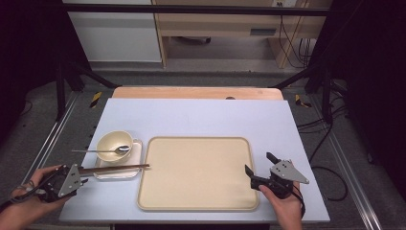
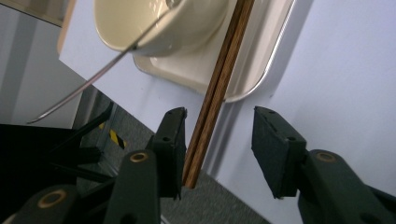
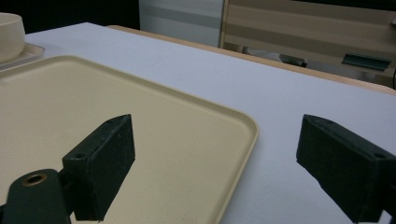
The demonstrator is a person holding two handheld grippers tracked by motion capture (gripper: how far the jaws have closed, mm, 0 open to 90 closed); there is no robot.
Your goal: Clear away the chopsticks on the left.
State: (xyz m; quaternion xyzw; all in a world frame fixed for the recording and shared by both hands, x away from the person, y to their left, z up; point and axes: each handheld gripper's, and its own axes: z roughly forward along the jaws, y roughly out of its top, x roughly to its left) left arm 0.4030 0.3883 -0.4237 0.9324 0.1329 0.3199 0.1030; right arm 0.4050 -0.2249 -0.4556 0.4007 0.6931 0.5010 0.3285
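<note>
A pair of brown chopsticks [image 1: 115, 168] lies across the front of a small cream tray [image 1: 115, 177] at the table's left, tips reaching the large beige tray [image 1: 196, 191]. On the small tray stands a cream bowl [image 1: 111, 142] with a metal spoon [image 1: 95, 151] resting in it. My left gripper [image 1: 85, 175] is at the chopsticks' near end. In the left gripper view the chopsticks [image 2: 219, 74] run between the jaws of the left gripper [image 2: 218, 114], against the left pad and clear of the right one. My right gripper [image 1: 259, 163] stands open beside the large tray's right edge [image 3: 224, 154], holding nothing [image 3: 215, 135].
A pale blue mat [image 1: 201, 117] covers the table, with a wooden strip [image 1: 196, 92] along the far edge. Black frame posts [image 1: 60, 81] flank the table. Cables [image 1: 330, 167] lie on the floor to the right. A cabinet and desk stand beyond.
</note>
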